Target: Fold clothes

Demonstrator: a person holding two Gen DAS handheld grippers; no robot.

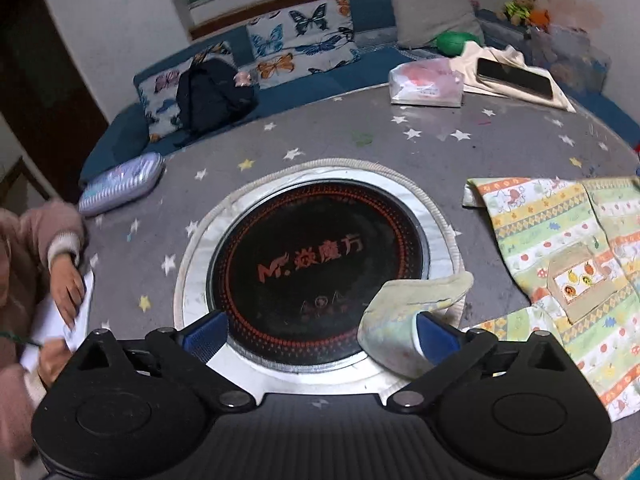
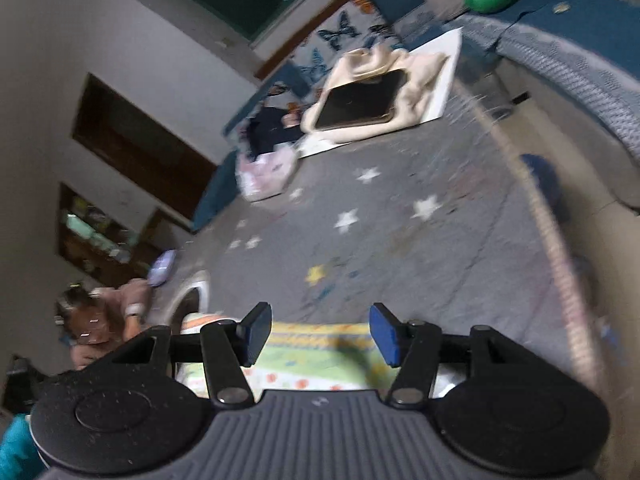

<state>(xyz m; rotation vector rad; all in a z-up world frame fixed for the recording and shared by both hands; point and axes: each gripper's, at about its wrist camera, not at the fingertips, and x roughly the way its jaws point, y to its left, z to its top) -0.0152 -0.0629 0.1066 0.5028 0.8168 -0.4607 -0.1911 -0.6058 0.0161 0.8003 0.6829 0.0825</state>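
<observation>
A child's garment (image 1: 560,248) with yellow, green and orange printed stripes lies spread on the right of the grey star-print table cover (image 1: 360,140). One pale sleeve (image 1: 404,316) reaches left onto the rim of the round black heater plate (image 1: 320,264). My left gripper (image 1: 320,338) is open wide over that plate, and the sleeve cuff rests against its right finger (image 1: 436,336). In the blurred right wrist view, my right gripper (image 2: 320,334) is open just above the garment's edge (image 2: 320,354), with nothing between its fingers.
A tissue pack (image 1: 426,82) and a phone (image 1: 514,76) on a cream cloth sit at the table's far side. A striped pencil case (image 1: 120,184) lies far left. A person's hand (image 1: 68,284) rests on paper at the left edge. The rope-trimmed table edge (image 2: 552,240) runs along the right.
</observation>
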